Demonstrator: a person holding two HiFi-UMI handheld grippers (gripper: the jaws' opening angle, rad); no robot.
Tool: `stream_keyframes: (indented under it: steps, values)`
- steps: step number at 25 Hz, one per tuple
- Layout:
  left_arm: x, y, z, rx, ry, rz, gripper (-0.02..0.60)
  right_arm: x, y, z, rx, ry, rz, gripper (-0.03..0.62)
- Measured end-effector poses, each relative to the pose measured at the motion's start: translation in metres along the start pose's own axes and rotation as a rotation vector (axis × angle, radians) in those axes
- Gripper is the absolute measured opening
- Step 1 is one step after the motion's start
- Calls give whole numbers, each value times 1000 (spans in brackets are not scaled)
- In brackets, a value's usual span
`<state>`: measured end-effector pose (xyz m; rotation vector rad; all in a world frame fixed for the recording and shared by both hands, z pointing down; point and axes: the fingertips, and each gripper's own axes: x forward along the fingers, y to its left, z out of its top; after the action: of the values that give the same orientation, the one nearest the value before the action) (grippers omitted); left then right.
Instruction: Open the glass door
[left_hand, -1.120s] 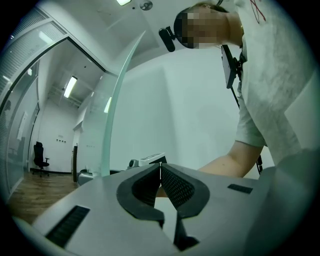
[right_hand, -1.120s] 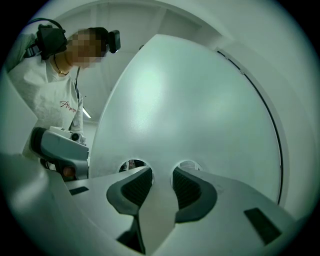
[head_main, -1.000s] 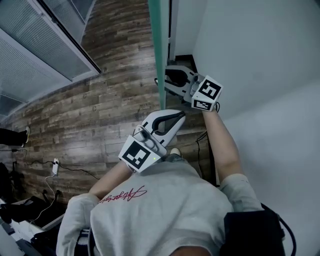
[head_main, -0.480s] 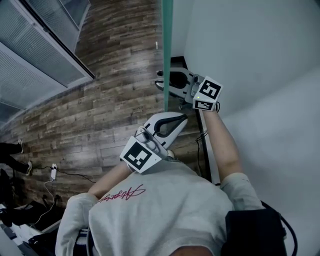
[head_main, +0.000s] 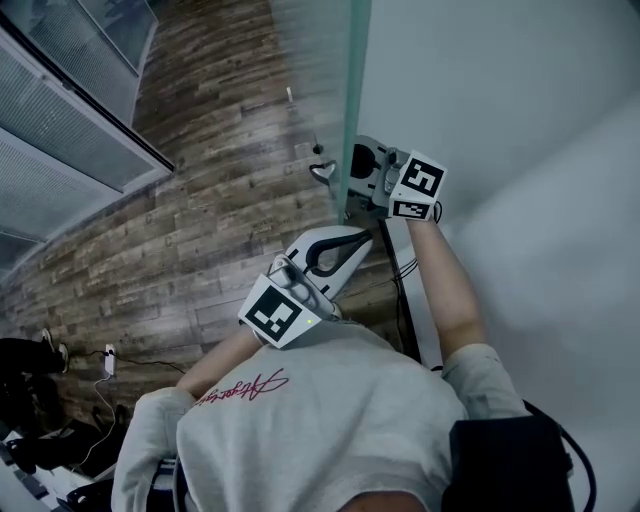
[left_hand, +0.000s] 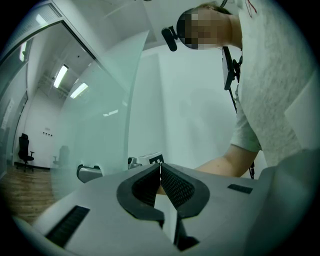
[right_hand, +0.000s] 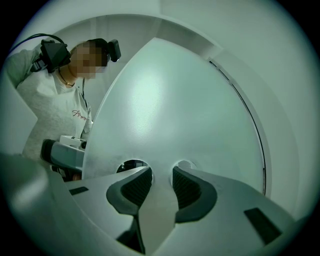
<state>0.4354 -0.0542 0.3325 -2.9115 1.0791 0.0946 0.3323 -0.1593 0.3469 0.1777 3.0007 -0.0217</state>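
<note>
**Position.** The frosted, green-edged glass door (head_main: 347, 90) stands upright in the middle of the head view. The dark plank floor (head_main: 200, 220) lies to its left and the white wall (head_main: 520, 120) to its right. Its brushed-metal lever handle (head_main: 320, 172) sits at the free edge, with one arm showing on the far side of the pane.

**Grippers.**
- The right gripper (head_main: 352, 182) is at the handle on the near side. Its jaws stand part-way apart with pale grey material (right_hand: 160, 192) filling the gap. I judge this to be the near-side handle, clamped between the pads.
- The left gripper (head_main: 362, 235) hangs near the person's chest, well apart from the door. Its jaws are clenched tip to tip on nothing.

**Handling assessment.**
- The door is probably heavy and fully rigid, so it will be slow to start swinging and slow to stop.
- The glass face is smooth and gives the pads no purchase.
- The edges are the fragile part (no knocks against the wall).
- The handle is the only sound place to hold, and it is at the free edge, where leverage is best.
- Metal on rubber pads may slip, so I advise a firm clamp and a steady pull along the door's arc.
</note>
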Motion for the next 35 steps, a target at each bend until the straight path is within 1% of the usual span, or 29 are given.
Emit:
stream_keyframes:
  steps: [11, 18, 21, 24, 35]
  values:
    - [28, -10, -5, 0, 23, -51, 18, -46, -10, 11, -22, 21, 3, 137]
    - [50, -12, -1, 10, 11, -91, 18, -68, -19, 15, -48, 45, 0, 141]
    - [55, -15, -1, 15, 16, -104, 18, -77, -22, 17, -44, 57, 0, 144]
    - [57, -16, -2, 14, 13, -109, 18, -84, -26, 17, -25, 58, -13, 152]
    - [55, -14, -8, 6, 28, -105, 18, -100, -33, 17, -22, 70, -24, 152]
